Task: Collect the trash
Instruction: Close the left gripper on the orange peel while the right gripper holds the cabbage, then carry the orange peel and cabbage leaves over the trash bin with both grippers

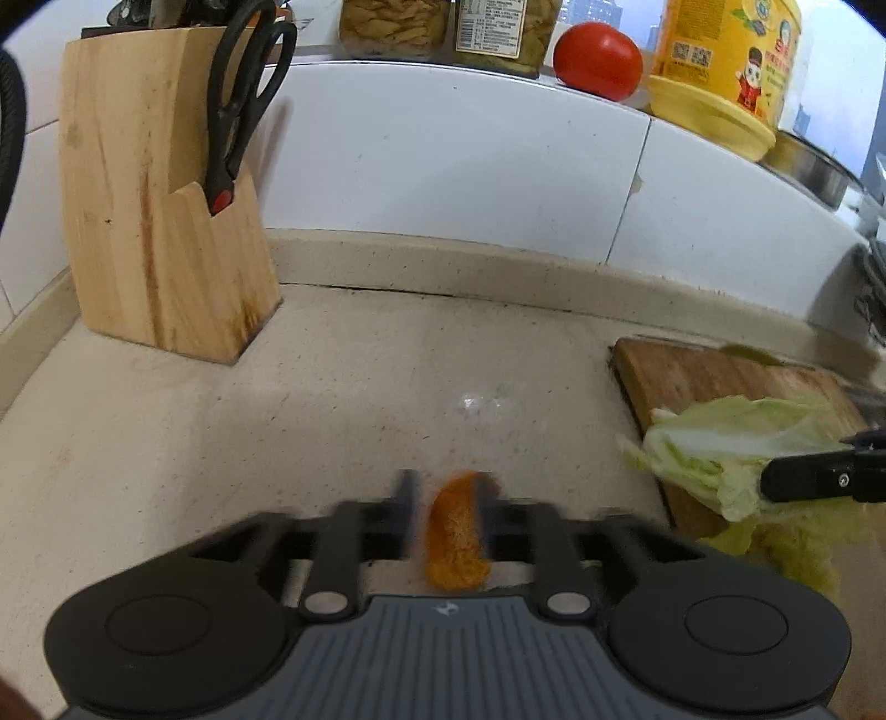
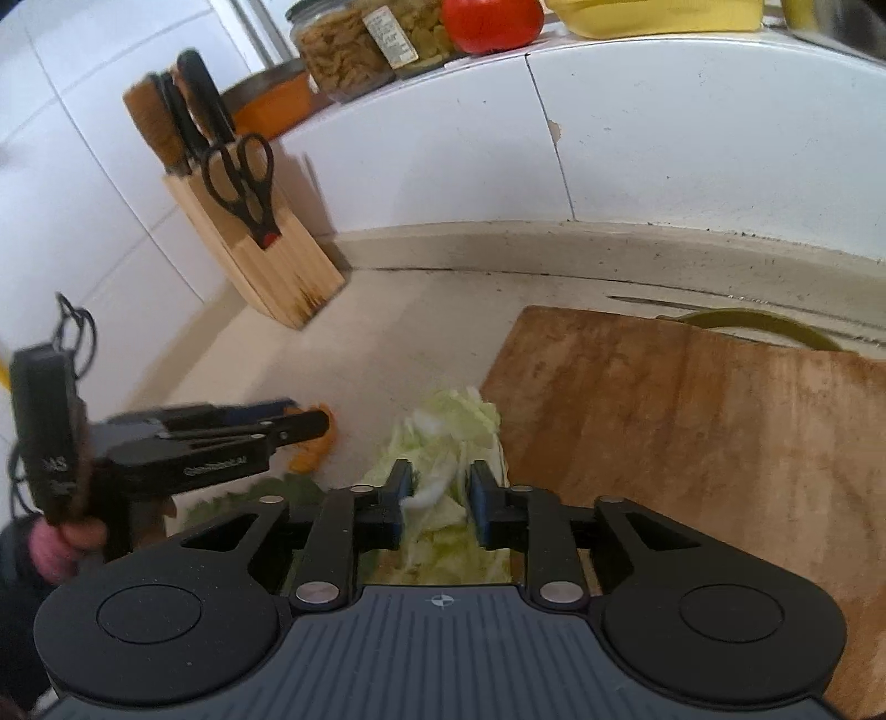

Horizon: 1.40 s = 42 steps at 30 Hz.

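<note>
An orange peel (image 1: pixel 457 534) sits upright between the fingers of my left gripper (image 1: pixel 448 498), which is shut on it just above the beige counter (image 1: pixel 332 399). In the right wrist view the left gripper (image 2: pixel 318 423) reaches in from the left with the peel (image 2: pixel 315 451) at its tip. A pale green cabbage leaf (image 2: pixel 443 437) fills the gap of my right gripper (image 2: pixel 440 493), shut on it at the left edge of the wooden cutting board (image 2: pixel 692 432). In the left wrist view the cabbage leaf (image 1: pixel 714 443) hangs from the right gripper's black finger (image 1: pixel 808 476).
A wooden knife block (image 1: pixel 144 221) with scissors stands at the back left. On the white ledge sit jars (image 1: pixel 393 22), a tomato (image 1: pixel 598 61) and a yellow tub (image 1: pixel 725 72). More green leaf scraps (image 1: pixel 786 548) lie beside the board. A knife (image 2: pixel 692 304) lies behind the board.
</note>
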{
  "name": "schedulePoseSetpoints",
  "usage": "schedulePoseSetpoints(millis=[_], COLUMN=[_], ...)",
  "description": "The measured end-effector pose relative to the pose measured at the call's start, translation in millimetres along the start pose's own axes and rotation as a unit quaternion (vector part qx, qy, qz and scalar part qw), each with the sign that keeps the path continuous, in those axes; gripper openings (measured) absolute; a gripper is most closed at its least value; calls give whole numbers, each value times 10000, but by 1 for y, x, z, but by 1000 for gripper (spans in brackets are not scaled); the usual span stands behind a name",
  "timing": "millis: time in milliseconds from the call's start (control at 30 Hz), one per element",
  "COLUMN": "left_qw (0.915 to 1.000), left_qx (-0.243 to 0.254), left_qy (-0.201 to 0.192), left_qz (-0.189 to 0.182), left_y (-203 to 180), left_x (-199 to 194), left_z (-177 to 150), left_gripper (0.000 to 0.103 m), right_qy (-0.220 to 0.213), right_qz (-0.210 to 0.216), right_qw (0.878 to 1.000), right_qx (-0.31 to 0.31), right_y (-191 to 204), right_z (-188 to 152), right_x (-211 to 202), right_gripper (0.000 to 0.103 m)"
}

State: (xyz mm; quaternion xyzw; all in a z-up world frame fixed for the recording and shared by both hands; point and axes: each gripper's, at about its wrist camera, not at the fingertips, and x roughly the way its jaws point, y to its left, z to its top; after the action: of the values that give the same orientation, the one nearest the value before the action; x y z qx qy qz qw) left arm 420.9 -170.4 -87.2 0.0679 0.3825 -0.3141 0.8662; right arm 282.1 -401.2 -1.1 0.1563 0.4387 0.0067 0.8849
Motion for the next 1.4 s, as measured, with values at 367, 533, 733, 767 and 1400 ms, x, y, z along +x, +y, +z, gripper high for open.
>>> schedulePoseSetpoints(millis=[367, 533, 733, 767, 1400], left_qw=[9981, 9994, 9997, 9996, 9952], left_qx=[495, 223, -143, -142, -696], left_qy=[-179, -164, -204, -242, -630], left_qz=[311, 218, -22, -48, 287], left_y=[-5, -7, -12, -14, -25], left_x=[6, 8, -11, -17, -102], left_z=[-9, -15, -16, -17, -46], left_gripper=[68, 22, 10, 10, 8], right_qy=[135, 135, 126, 74, -115], right_qz=[-548, -476, -161, -82, 990], right_qw=[9945, 9960, 9995, 9998, 9950], right_qx=[-877, -744, -232, -160, -26], right_y=[11, 12, 10, 10, 30], right_z=[-9, -12, -14, -14, -27], right_x=[11, 10, -2, -7, -37], right_gripper=[81, 52, 28, 27, 21])
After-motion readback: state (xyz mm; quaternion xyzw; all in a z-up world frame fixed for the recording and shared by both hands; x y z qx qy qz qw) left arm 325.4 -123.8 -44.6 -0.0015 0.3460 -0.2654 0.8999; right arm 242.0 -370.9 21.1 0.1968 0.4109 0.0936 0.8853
